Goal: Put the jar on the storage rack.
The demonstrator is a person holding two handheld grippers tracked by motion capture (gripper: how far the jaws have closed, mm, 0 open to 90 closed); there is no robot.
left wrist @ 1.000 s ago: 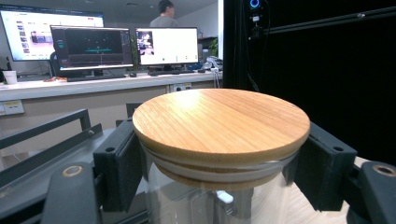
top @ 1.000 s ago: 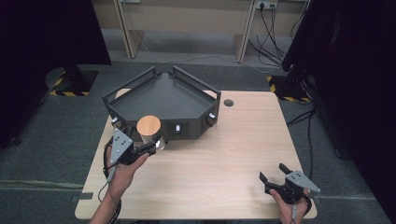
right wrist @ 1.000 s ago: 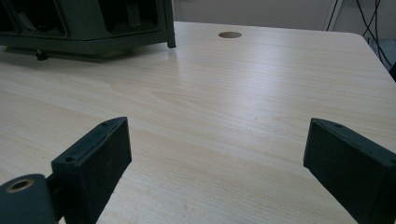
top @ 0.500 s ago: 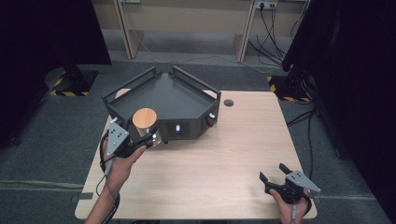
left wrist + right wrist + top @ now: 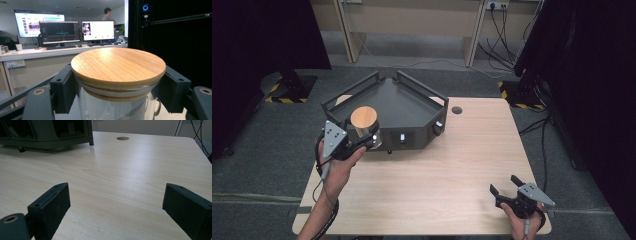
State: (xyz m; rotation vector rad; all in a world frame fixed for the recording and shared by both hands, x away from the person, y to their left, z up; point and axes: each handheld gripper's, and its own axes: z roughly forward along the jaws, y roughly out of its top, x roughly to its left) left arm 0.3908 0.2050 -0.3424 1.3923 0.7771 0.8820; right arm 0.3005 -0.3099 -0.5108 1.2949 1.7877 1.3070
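A clear glass jar with a round wooden lid [image 5: 363, 118] hangs in the air at the front left corner of the black tray [image 5: 412, 102]. My left gripper [image 5: 362, 135] is shut on the jar, its two black pads pressing on the glass just under the lid. In the left gripper view the wooden lid [image 5: 118, 65] lies level between the pads [image 5: 62, 90], with the glass body below it. My right gripper [image 5: 506, 189] rests open near the table's front right corner. Its jaws stand wide apart in the right gripper view [image 5: 116, 202], with bare wood between them.
The black tray with raised rails stands at the back left of the wooden table [image 5: 452, 165]. A round cable hole [image 5: 456, 109] sits right of the tray. Dark curtains stand on both sides. In the left gripper view, monitors [image 5: 60, 32] and a person stand far behind.
My left gripper has lifted the jar and carried it a little left and back, over the tray's front corner. The right gripper has stayed where it was.
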